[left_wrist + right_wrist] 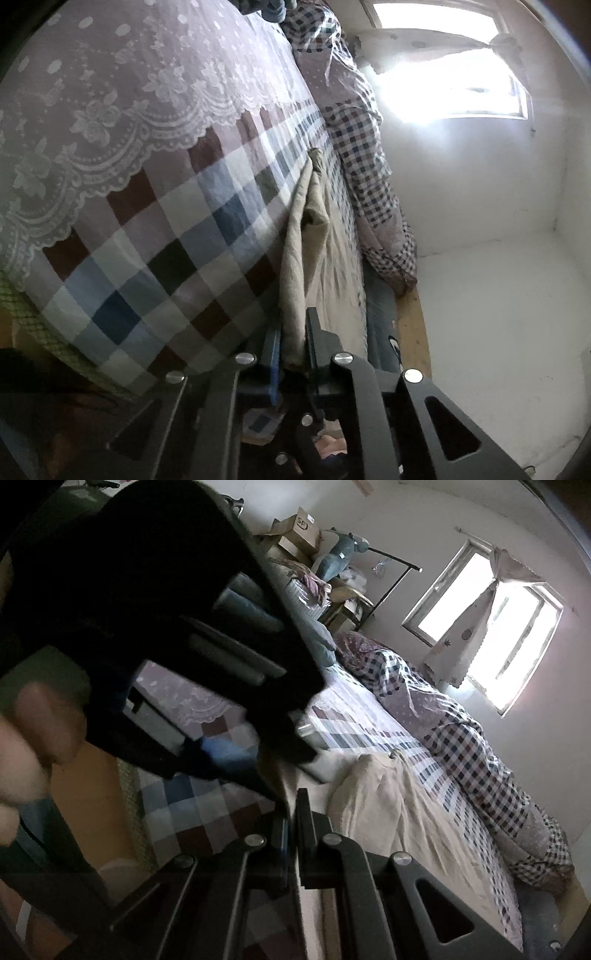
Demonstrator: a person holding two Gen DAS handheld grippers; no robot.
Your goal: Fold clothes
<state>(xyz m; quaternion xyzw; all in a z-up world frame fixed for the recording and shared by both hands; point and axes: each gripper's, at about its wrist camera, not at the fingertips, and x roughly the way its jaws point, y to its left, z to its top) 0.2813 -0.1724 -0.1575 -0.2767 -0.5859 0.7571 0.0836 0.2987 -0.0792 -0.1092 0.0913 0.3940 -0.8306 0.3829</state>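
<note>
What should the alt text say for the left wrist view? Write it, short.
The left tongs are shut on a bunched edge of a beige cloth that stretches away over a bed. The bed has a checked sheet with a lace cover on it, a rumpled checked quilt along the far side, and a bright window beyond.

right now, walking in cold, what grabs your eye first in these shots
The beige garment, pinched in the left hand-held gripper and trailing up over the checked bedspread. In the right wrist view, the dark body of the other tool fills the upper left, blocking much of the bed, above the right hand-held gripper. Beyond both, the glaring window washes out the far wall.
</note>
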